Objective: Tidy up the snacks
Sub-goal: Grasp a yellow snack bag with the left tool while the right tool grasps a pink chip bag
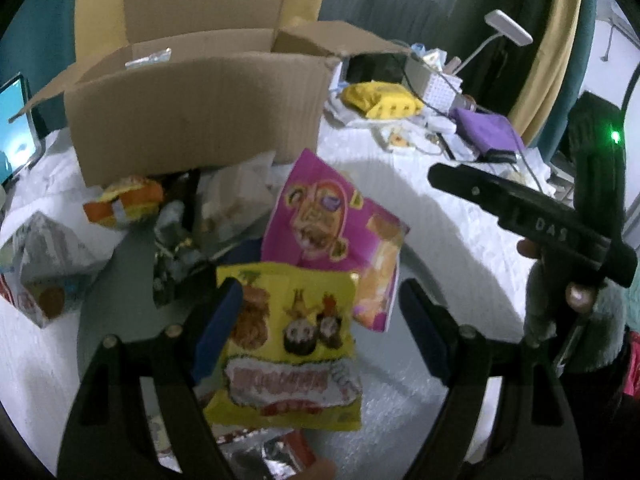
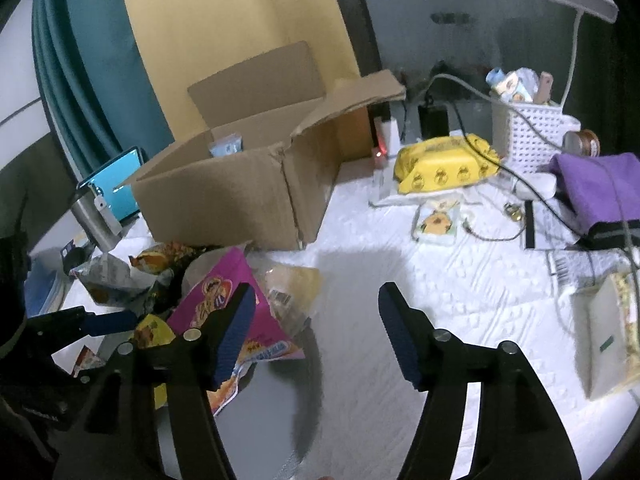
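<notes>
The white tabletop carries an open box at the far left, with snacks piled near it. Curtains hang behind. Left tool and right tool both stand released, grasping nothing.

Matt cardboard box; glossy plastic snack packets; quilted cloth
</notes>
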Action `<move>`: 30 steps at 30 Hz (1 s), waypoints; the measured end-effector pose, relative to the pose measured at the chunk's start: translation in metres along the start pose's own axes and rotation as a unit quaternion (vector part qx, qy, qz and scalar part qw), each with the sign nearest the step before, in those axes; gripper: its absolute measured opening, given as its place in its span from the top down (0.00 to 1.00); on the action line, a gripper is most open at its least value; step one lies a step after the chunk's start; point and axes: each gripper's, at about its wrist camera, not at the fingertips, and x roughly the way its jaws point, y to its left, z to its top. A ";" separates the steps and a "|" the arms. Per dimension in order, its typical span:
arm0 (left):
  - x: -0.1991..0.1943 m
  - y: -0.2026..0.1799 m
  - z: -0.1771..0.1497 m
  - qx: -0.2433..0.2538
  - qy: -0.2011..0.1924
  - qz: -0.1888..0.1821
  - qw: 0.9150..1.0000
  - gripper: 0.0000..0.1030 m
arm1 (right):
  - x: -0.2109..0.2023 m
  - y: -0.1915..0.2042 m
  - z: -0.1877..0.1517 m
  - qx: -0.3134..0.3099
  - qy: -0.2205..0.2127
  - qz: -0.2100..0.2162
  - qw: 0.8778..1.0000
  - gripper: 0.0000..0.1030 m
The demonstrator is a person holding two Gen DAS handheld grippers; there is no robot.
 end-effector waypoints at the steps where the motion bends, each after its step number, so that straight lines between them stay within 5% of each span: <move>1: 0.001 0.001 -0.003 -0.002 0.004 0.000 1.000 0.21 | 0.002 0.001 -0.001 -0.001 0.003 0.002 1.000 0.32; 13: -0.002 0.018 -0.017 -0.027 0.012 0.002 1.000 0.19 | 0.037 0.023 -0.013 -0.011 0.052 0.035 0.998 0.28; 17: 0.000 0.027 -0.019 -0.031 0.015 0.001 0.999 0.07 | 0.041 0.033 -0.016 -0.016 0.063 0.041 0.997 0.28; 28: 0.016 0.042 -0.029 -0.057 0.041 -0.019 0.997 0.08 | 0.065 0.048 -0.028 -0.030 0.098 0.036 0.994 0.27; 30: 0.011 0.040 -0.028 -0.049 0.029 -0.023 0.998 0.17 | 0.064 0.051 -0.029 -0.036 0.100 0.037 0.994 0.28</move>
